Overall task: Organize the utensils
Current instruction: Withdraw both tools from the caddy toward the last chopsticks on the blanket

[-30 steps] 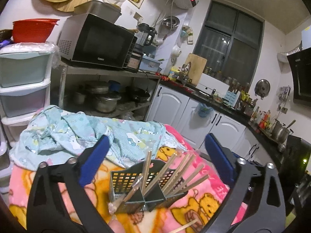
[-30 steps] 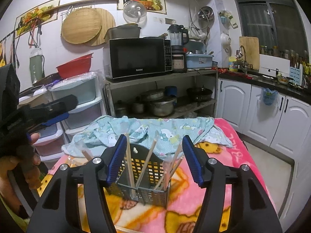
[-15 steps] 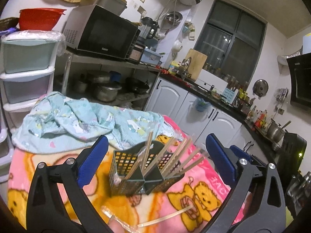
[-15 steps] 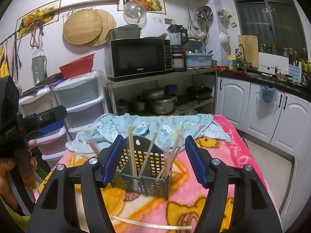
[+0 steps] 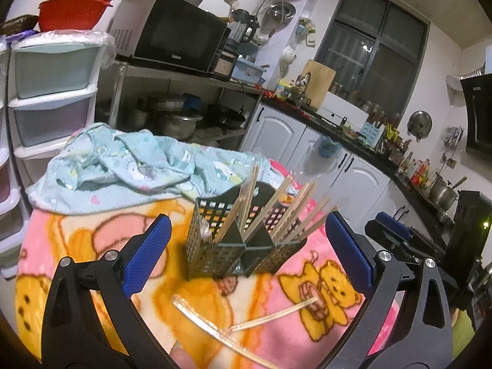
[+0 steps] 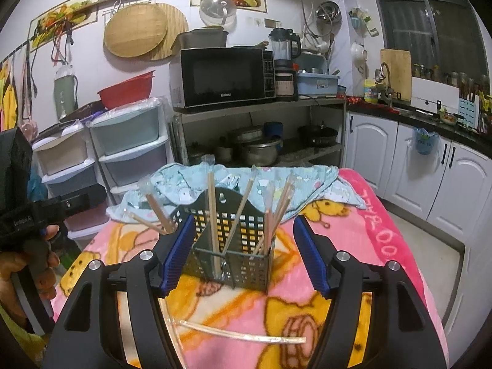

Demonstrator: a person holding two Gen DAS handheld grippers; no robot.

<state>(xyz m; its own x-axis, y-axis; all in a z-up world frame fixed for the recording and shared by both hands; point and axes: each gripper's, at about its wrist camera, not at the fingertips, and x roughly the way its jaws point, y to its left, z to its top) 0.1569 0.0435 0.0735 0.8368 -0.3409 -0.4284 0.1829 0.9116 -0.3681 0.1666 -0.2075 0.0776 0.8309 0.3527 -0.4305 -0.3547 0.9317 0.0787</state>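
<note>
One loose chopstick [image 6: 243,333] lies on the blanket [image 6: 381,215] at 6 o'clock from the caddy [image 6: 233,246], crosswise below the right gripper [image 6: 243,255]; both it and the left gripper [image 5: 246,255] gape empty.

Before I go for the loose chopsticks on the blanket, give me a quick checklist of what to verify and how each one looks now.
1. Left gripper open and holding nothing: ok.
2. Right gripper open and holding nothing: ok.
3. Loose chopsticks lying flat on the blanket, in front of the holder: ok.
4. Utensil holder upright, chopsticks standing in its compartments: ok.
5. Loose pieces separate enough to pinch one alone: not ok; in the left wrist view they cross.
6. Whether the clear sleeve piece holds chopsticks: cannot tell.
</note>
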